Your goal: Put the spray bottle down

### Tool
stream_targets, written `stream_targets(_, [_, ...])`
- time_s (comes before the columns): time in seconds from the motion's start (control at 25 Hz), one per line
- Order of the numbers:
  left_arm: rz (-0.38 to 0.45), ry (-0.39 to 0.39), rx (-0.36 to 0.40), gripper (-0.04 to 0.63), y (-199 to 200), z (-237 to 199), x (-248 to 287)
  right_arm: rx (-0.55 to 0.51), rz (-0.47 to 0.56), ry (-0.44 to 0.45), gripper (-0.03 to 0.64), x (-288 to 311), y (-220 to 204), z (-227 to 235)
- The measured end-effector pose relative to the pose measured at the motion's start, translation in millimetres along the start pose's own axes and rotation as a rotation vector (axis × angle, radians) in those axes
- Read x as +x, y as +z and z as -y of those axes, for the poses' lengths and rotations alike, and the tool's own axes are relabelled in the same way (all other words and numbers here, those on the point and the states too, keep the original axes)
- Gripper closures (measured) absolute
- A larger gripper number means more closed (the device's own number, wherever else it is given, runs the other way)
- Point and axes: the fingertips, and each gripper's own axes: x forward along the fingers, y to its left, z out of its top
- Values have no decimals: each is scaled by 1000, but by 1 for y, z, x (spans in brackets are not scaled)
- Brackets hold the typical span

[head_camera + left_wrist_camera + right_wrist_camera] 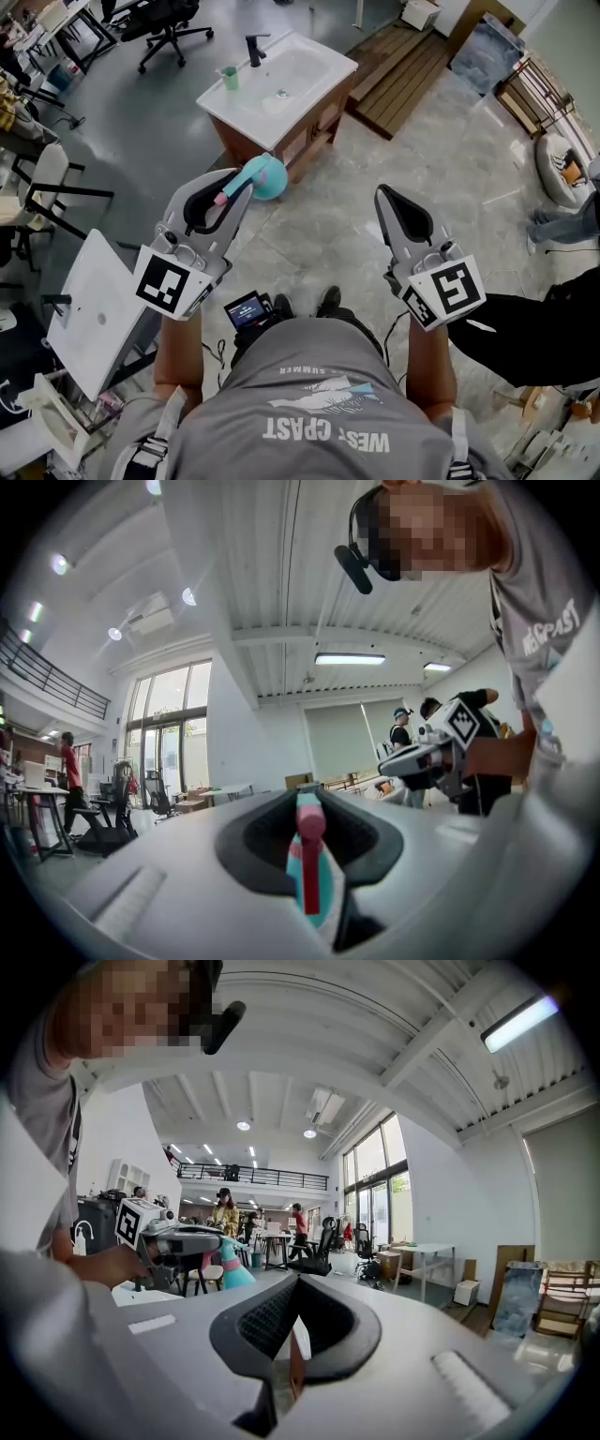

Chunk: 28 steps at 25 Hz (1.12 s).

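A teal spray bottle [265, 176] with a pink trigger is held level in the air in front of the person. My left gripper [234, 187] is shut on the bottle's neck. In the left gripper view the bottle's pink and teal head [310, 860] sits pinched between the jaws. My right gripper [387, 194] hangs at the same height to the right, jaws shut with nothing in them. The right gripper view shows its own jaws [298, 1283] together, and the left gripper [183, 1239] with the teal bottle [231, 1267] off to the left.
A white washbasin cabinet [309, 70] stands ahead, with a black faucet [254, 47] and a green cup [230, 78] on it. A second white basin top [94, 314] leans at the left. Wooden pallets [403, 66] lie beyond, and another person's legs [562, 223] show at the right.
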Motion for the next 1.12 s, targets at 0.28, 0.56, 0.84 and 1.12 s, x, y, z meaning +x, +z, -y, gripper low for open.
stream_targets(0.28, [-31,16,8,534,1,16,41,60,24,43,615,-5,-5,44])
stream_targets(0.56, [-53,55,30,535,9,35,81,67,37,75,615,-13,-9,94])
stream_targets(0.84, [-70,102,41,535,8,59,128,67,43,111,615,-23,-24,149])
stream_targets(1.12, [-96,87,47,534,9,65,140,91,40,103,615,-27,-30,163])
